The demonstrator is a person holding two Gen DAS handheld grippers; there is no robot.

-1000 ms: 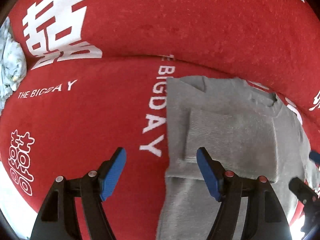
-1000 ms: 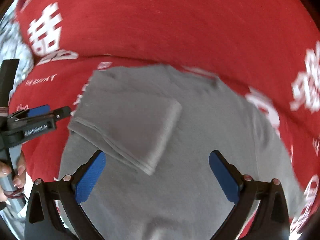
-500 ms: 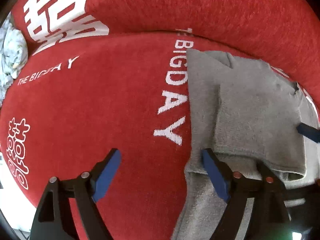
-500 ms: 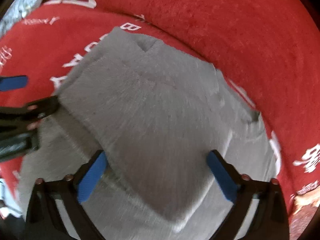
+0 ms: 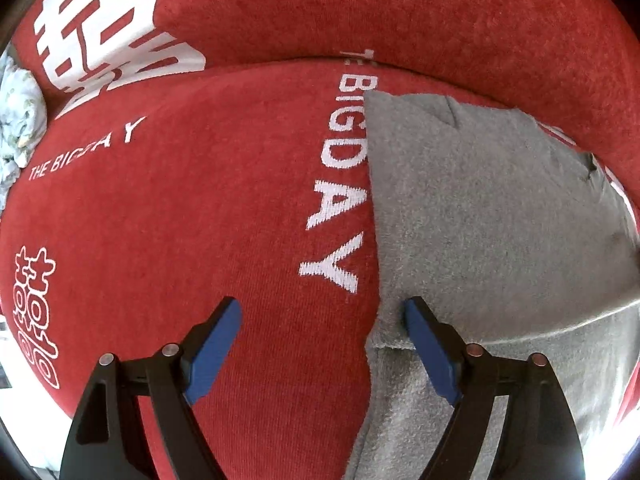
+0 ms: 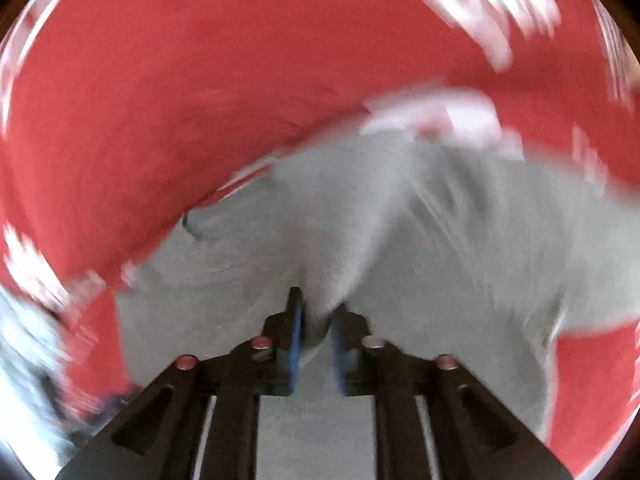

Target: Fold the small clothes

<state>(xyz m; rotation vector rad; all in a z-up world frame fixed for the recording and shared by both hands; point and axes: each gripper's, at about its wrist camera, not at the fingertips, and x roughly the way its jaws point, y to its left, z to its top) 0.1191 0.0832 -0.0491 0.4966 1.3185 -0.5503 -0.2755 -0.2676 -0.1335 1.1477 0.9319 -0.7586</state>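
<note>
Two grippers were at work over one grey garment (image 5: 480, 208) spread on a red cover (image 5: 180, 220) printed with white characters and the words "THE BIG DAY". The left gripper (image 5: 322, 320) pointed steeply down with its blue pads spread wide and nothing clasped between them. Its left pad (image 5: 212, 354) hung over bare red cover, while its right pad (image 5: 430, 350) sat over the garment's left border, just beside the near edge of a folded-over layer; whether that pad touched the cloth could not be told. The garment's left edge ran straight along the printed letters, partly covering them.

The right gripper (image 6: 316, 326) had just been closing, and in its heavily blurred view the two blue pads stood narrow, clenched on a raised pinch of the grey garment (image 6: 440, 248) that rose between them like a small ridge. Grey cloth filled the near and right of that view, with red cover beyond it on the far side and left.

One pale, crumpled bundle of fabric (image 5: 18, 116) lay at the far left edge of the left wrist view, well apart from the garment.
</note>
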